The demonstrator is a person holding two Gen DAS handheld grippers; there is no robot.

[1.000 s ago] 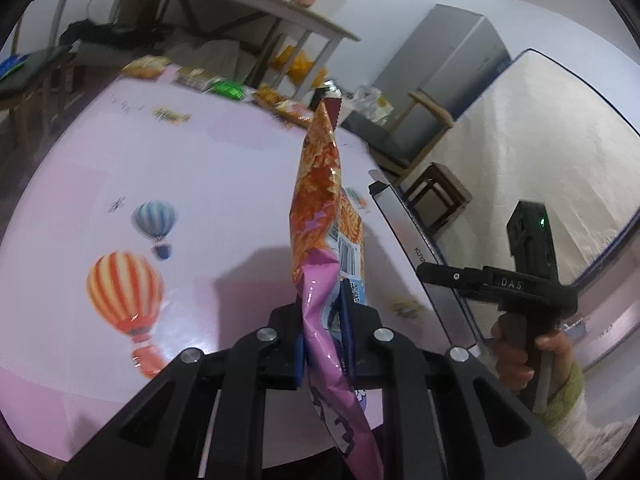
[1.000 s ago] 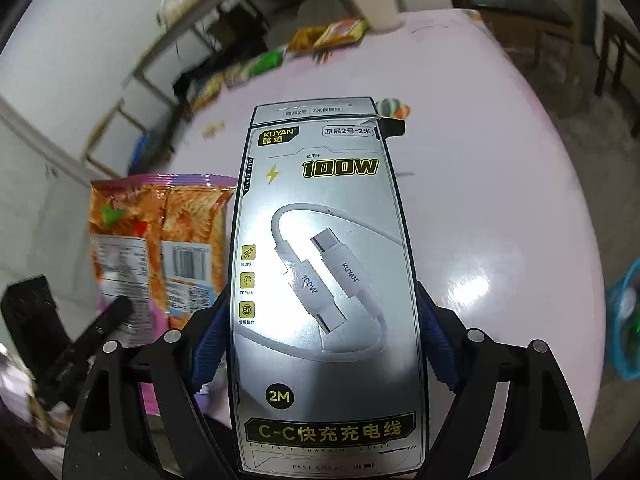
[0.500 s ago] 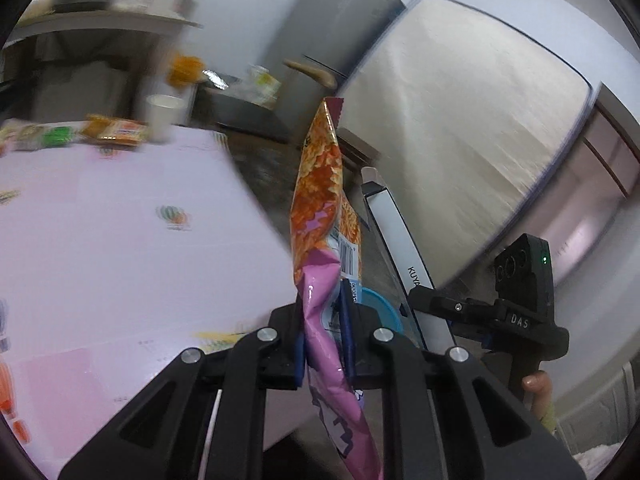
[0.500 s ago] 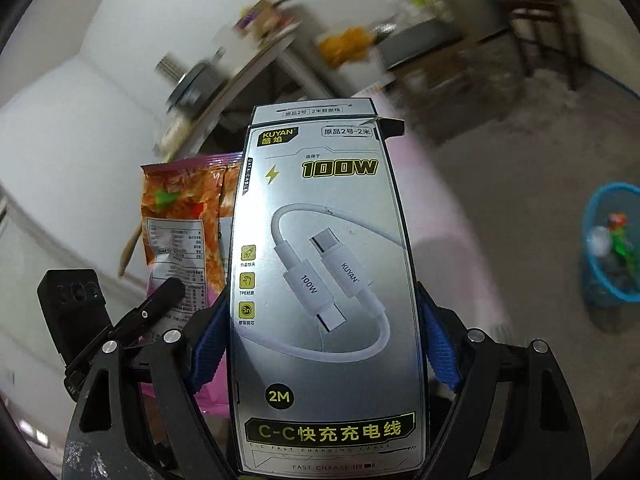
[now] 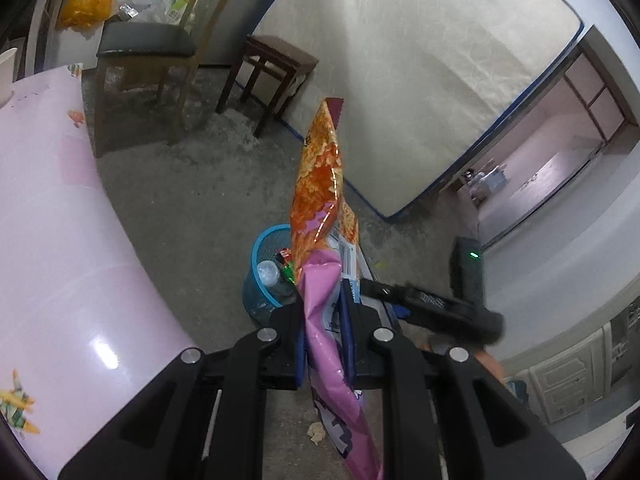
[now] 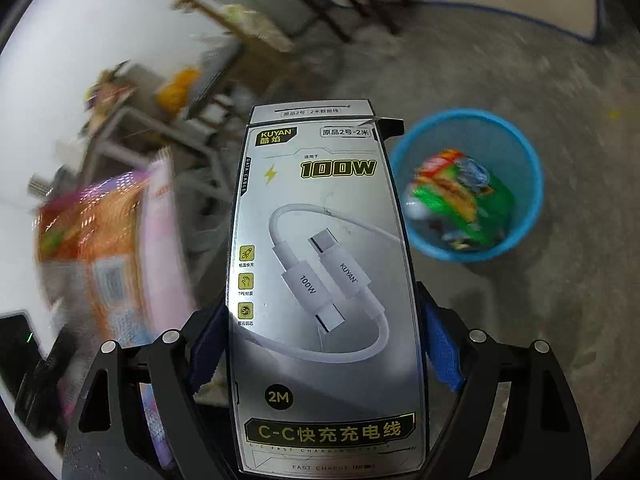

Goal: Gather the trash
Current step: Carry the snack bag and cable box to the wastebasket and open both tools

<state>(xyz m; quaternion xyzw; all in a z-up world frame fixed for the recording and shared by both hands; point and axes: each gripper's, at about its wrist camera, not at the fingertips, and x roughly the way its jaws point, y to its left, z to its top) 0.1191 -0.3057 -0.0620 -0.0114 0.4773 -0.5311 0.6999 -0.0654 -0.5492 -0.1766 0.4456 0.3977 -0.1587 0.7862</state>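
Note:
My left gripper (image 5: 323, 330) is shut on an orange and pink snack bag (image 5: 320, 200), held upright above the floor. A blue mesh trash basket (image 5: 260, 268) with a bottle and wrappers stands on the floor just beyond it, partly hidden by the bag. My right gripper (image 6: 320, 344) is shut on a silver cable box (image 6: 320, 280) marked 100W. The basket (image 6: 520, 152) lies ahead to the right of the box. The snack bag (image 6: 108, 248) shows blurred at left. The right gripper's body (image 5: 440, 304) shows at right in the left wrist view.
The pink table (image 5: 48, 240) edge curves along the left. A wooden chair (image 5: 148, 40) and a dark stool (image 5: 276, 64) stand on the grey floor behind. A mattress (image 5: 400, 80) leans on the wall. A crumpled paper scrap (image 5: 318, 432) lies on the floor.
Both grippers have swung away from the table toward the floor, still holding the bag and the box. The blue basket is now closer and more central.

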